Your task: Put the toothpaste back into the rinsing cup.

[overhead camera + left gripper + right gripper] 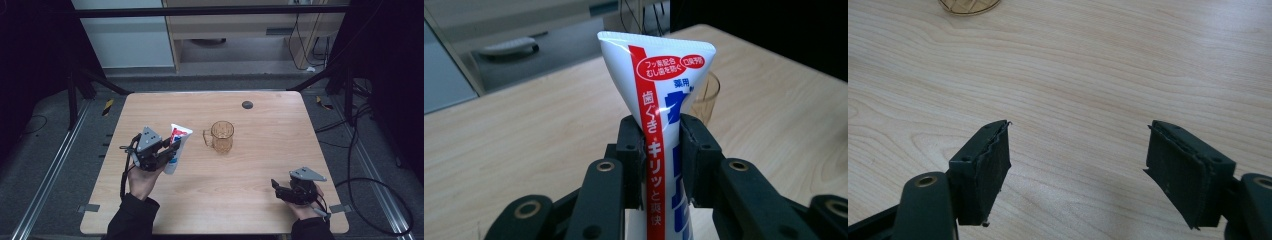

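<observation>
Toothpaste tube's (659,100) cap end hidden

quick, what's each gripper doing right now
left gripper: closed on the toothpaste tube, held off the table.
right gripper: open, nothing between its jaws, low over the table.

White toothpaste tube (176,148) with a red stripe, blue lettering and Japanese print, left of centre in the high view, lifted off the desk and tilted, flat crimped end toward the upper right of the frame. In the left gripper view, standing upright in mid-frame (659,100), crimped end uppermost and fanning wide, narrower body pinched between two black pads. Amber see-through mug (221,136) with handle at its left, upright just right of the tube, near frame centre.
</observation>
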A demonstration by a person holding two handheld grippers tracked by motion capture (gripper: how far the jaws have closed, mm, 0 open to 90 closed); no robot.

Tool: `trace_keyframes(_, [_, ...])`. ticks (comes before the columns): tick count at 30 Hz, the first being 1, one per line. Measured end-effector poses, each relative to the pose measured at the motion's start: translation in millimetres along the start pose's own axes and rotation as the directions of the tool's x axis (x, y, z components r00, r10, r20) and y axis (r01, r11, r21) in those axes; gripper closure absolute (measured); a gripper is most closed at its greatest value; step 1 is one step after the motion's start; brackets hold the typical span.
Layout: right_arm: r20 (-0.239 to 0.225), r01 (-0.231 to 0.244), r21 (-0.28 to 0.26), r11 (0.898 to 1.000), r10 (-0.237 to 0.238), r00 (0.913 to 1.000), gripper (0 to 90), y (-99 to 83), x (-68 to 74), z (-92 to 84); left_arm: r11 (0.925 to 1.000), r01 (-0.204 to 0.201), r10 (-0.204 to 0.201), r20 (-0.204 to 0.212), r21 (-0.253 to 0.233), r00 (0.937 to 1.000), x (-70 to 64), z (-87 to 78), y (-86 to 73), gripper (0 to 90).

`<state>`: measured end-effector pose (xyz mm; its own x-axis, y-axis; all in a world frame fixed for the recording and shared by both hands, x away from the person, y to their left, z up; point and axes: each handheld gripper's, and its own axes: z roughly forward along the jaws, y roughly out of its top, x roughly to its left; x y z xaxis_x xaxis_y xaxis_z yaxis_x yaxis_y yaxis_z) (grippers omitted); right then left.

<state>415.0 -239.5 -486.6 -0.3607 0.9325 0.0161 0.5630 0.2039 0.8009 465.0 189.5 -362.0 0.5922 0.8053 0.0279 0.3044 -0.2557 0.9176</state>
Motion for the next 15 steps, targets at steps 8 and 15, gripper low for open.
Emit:
trace_keyframes(8, [-0.001,0.009,0.003,1.0,-0.009,1.0,25.4,-0.5,-0.9,0.8,0.9903,0.035,-0.04,-0.032,-0.134,0.9987,0.4,11.0,7.5,72.0])
trace_keyframes(15, [-0.001,0.01,0.0,1.0,-0.01,1.0,25.7,-0.7,-0.9,1.3,0.9704,0.106,-0.115,-0.027,-0.217,0.993,8.4,25.6,9.4,72.1])
